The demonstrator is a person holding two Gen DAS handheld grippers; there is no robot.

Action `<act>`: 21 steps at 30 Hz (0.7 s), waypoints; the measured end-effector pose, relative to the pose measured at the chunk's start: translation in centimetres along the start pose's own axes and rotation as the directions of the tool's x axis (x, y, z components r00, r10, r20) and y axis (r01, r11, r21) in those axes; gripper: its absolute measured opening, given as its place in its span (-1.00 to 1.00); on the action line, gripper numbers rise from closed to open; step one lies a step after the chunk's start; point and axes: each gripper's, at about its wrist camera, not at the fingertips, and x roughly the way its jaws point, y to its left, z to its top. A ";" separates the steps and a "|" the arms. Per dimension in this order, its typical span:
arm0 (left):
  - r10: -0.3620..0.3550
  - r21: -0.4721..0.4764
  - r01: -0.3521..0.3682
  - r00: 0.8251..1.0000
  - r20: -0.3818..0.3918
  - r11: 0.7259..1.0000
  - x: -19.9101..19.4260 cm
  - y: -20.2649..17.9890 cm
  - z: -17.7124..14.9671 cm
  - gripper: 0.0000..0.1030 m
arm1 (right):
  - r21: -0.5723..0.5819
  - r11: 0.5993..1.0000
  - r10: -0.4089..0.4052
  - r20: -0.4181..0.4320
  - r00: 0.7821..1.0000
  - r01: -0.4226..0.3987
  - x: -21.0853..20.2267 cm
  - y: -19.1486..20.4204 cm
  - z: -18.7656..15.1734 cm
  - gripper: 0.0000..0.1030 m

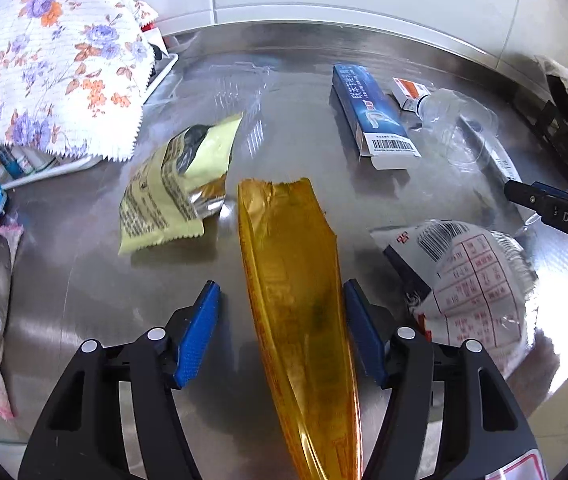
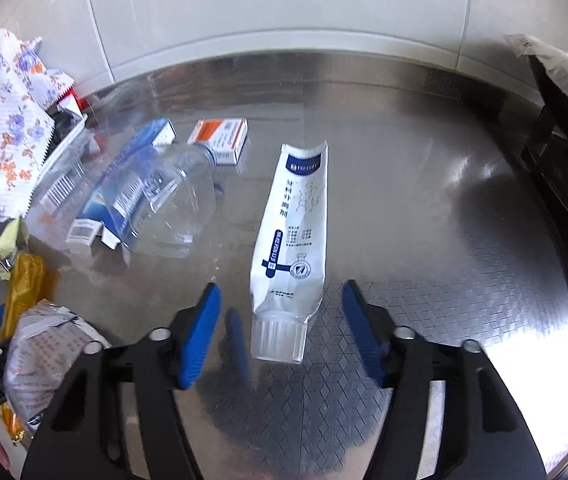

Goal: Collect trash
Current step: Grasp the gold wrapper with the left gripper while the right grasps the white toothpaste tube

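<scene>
On a steel counter lie several pieces of trash. My left gripper (image 1: 282, 300) is open, its blue pads on either side of a long amber plastic wrapper (image 1: 292, 264); the right pad is close to the wrapper's edge. A pale yellow snack bag (image 1: 172, 184) lies to its left, a white printed bag (image 1: 472, 280) to its right. My right gripper (image 2: 280, 304) is open around the capped end of a white squeezed tube (image 2: 292, 232). The amber wrapper also shows in the right wrist view (image 2: 28, 280).
A blue toothpaste box (image 1: 372, 112), a small orange-and-white box (image 2: 220, 136) and a clear crushed bottle (image 2: 180, 196) lie further back. A floral cloth (image 1: 44, 60) covers a rack at left. A black basket (image 2: 564, 176) stands at right. A white tiled wall runs behind.
</scene>
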 end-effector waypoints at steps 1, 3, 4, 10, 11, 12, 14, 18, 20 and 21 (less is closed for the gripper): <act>0.000 0.005 0.000 1.000 0.003 1.000 0.0 -0.1 0.1 0.13 | -0.002 1.000 -0.002 -0.006 1.000 0.002 0.2 0.0 0.0 -0.08; -0.001 0.010 0.001 1.000 0.005 1.000 0.1 -0.1 0.3 0.06 | -0.006 1.000 -0.010 -0.002 1.000 0.010 0.3 0.0 -0.1 -0.22; -0.002 0.012 0.002 1.000 0.005 1.000 0.1 -0.1 0.4 -0.01 | -0.005 1.000 -0.009 -0.001 1.000 0.009 0.3 0.0 0.0 -0.25; -0.008 0.018 0.008 1.000 0.006 1.000 0.0 -0.1 0.5 -0.34 | 0.002 1.000 -0.014 -0.003 1.000 0.014 0.2 -0.1 0.1 -0.26; -0.007 0.020 0.006 1.000 0.007 1.000 0.0 -0.1 0.5 -0.39 | 0.002 1.000 -0.013 -0.004 1.000 0.013 0.3 0.0 0.1 -0.26; -0.008 0.019 0.008 1.000 0.007 1.000 0.0 -0.1 0.6 -0.47 | 0.002 1.000 -0.011 -0.005 1.000 0.011 0.2 0.0 0.1 -0.26; -0.014 0.016 0.013 1.000 0.010 1.000 0.0 0.0 0.8 -0.59 | -0.004 1.000 -0.013 0.002 1.000 0.013 0.0 0.2 0.1 -0.26; -0.028 0.028 0.028 0.999 0.020 0.999 -0.6 -0.2 0.8 -0.88 | -0.001 1.000 -0.006 0.013 1.000 0.006 -0.6 0.4 0.0 -0.26; -0.034 0.028 0.033 0.999 0.025 0.999 -0.9 -0.1 0.7 -0.91 | 0.000 1.000 -0.004 0.018 1.000 0.004 -1.1 0.5 0.0 -0.26; -0.036 0.027 0.035 0.999 0.027 0.999 -1.0 -0.1 0.7 -0.92 | -0.001 1.000 -0.003 0.021 1.000 0.003 -1.3 0.6 0.0 -0.26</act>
